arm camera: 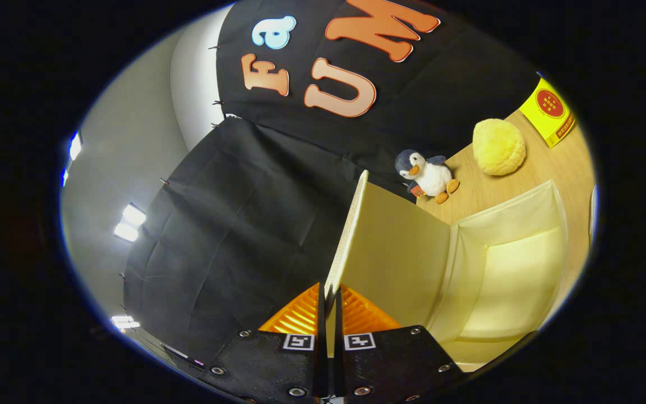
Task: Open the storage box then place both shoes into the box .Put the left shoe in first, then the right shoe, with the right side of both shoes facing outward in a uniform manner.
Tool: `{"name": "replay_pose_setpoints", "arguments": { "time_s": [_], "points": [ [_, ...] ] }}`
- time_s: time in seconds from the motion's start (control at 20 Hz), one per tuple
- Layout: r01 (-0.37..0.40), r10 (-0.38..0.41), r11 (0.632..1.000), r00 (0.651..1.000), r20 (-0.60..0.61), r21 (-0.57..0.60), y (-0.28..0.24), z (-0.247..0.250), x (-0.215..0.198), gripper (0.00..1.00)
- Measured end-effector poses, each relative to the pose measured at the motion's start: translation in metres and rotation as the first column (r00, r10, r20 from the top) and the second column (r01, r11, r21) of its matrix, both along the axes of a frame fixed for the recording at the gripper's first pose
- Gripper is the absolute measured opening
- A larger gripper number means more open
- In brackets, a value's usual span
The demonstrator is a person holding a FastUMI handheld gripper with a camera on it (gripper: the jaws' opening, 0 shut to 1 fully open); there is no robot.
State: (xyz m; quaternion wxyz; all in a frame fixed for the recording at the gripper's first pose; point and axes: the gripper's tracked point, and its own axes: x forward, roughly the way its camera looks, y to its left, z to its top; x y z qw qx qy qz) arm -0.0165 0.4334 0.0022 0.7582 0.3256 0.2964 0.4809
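the storage box [502,269] sits on the tabletop [547,163] just ahead of my tool [330,300] and to one side of it, its pale inside open to me. i hold its lid [390,247] swung up on edge, and the box looks nearly open, with no shoe inside.

in the gripper view, the risk i judge greatest is the lid slipping. i hold only its thin rim, so a twist of my wrist could pull it free and let it drop shut over the box. pushing too far could also drag or tip the light box, or nudge it toward the plush penguin [427,175] and the yellow ball [498,147] beyond it.

my tool is all but closed, both fingers pressed on the lid's edge, one on each face, with only the panel between them.
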Motion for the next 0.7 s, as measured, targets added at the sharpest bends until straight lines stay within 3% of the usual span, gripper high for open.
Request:
{"name": "replay_pose_setpoints", "arguments": {
  "time_s": [0.15,0.3,0.35,0.4,0.7],
  "points": [
    [0.037,-0.033,0.996,0.998,0.047,-0.084,0.021,-0.012,0.005,0.15],
    [0.03,-0.014,0.982,0.996,0.092,-0.185,0.033,-0.032,0.004,0.73],
    [0.041,-0.021,0.976,0.995,0.098,-0.212,0.033,-0.04,0.006,0.79],
    [0.049,-0.027,0.973,0.995,0.101,-0.227,0.033,-0.046,0.009,0.95],
    [0.103,-0.071,0.963,0.988,0.137,-0.247,0.026,-0.04,0.02,0.98]
  ]
}}
